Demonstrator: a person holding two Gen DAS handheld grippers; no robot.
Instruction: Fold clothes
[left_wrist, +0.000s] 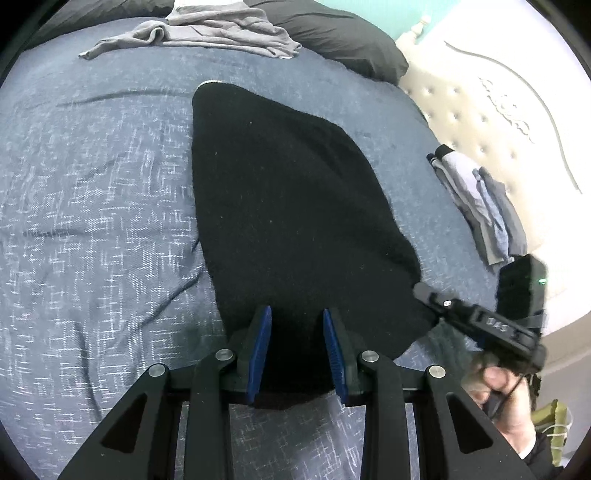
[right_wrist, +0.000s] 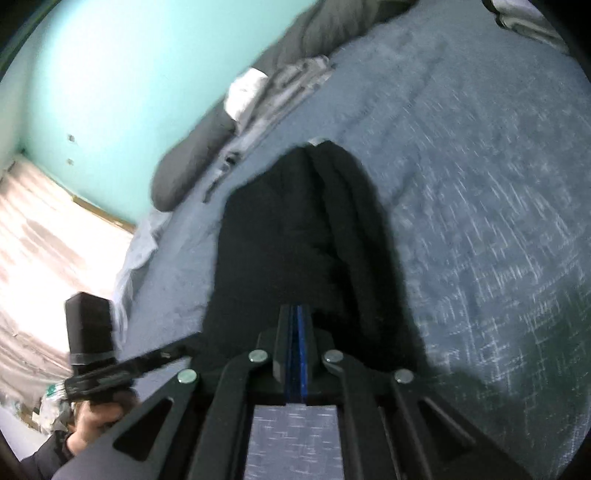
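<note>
Two handheld grippers, one black garment, on a bed.

Left gripper (left_wrist: 297, 314): fingers spread wide, blue ribbed pads (left_wrist: 263, 345) facing each other across a gap. The near end of the black garment (left_wrist: 291, 206) lies in that gap; whether the pads touch the cloth cannot be told.

Right gripper (right_wrist: 295, 310): blue pads pressed together, with only a thin seam between them. Its tip sits at the near edge of the black garment; the pictures do not settle whether cloth is pinched inside. In the left wrist view it appears to the right of the left gripper, its tip at the garment's near right corner, held by a hand (left_wrist: 506, 398) in a dark sleeve.

Black garment: matte, slightly fuzzy knit, folded into a long tapering shape that runs straight ahead of both grippers. The right wrist view shows a raised lengthwise fold along its middle.

Bedspread (left_wrist: 92, 206): blue-grey weave with white flecks, lightly creased, beneath the garment.

Grey garment (left_wrist: 207, 33): soft, rumpled, far ahead of the left gripper.

Folded stack (left_wrist: 476, 199): grey and blue cloth, ahead and right, beside a cream tufted headboard (left_wrist: 491, 122).

Dark pillow (left_wrist: 343, 40): smooth, far ahead and right.
</note>
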